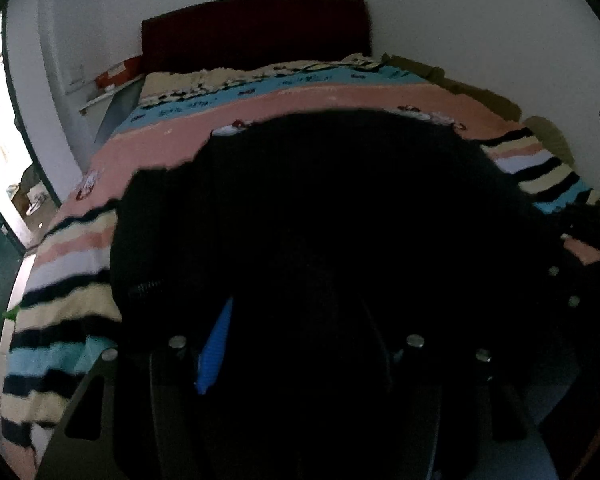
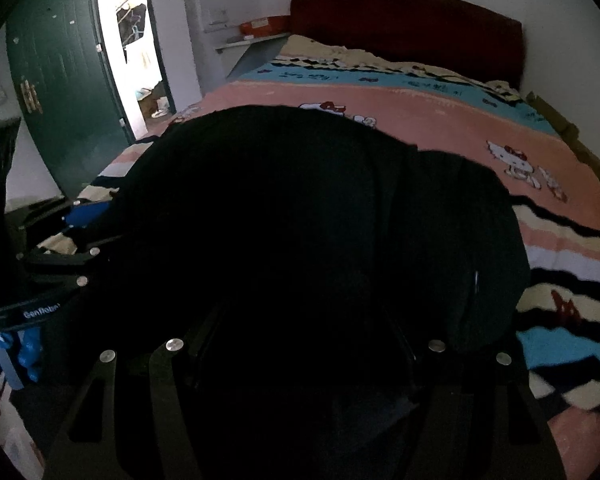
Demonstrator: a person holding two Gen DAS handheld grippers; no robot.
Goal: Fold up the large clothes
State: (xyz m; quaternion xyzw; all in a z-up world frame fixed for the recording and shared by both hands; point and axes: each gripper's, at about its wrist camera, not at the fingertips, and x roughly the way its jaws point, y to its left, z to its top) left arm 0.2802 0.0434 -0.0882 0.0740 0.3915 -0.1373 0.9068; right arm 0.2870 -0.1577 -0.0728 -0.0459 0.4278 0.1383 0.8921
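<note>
Garment, black (image 1: pixel 320 208), fills centre and lower part of both my wrist views, spread on the striped pink/blue blanket (image 1: pixel 300 100) w/ cartoon cats. A zipper bit shows at lower left of the left view. My left gripper (image 1: pixel 300 340) is buried in the dark cloth; one blue finger pad (image 1: pixel 214 354) shows lower left of centre, but can't tell if jaws are pinched or spread. Right gripper (image 2: pixel 304 344): same, too dark to tell. Dark red headboard (image 2: pixel 404 28) at top, green door (image 2: pixel 60 92) upper left in right view.
</note>
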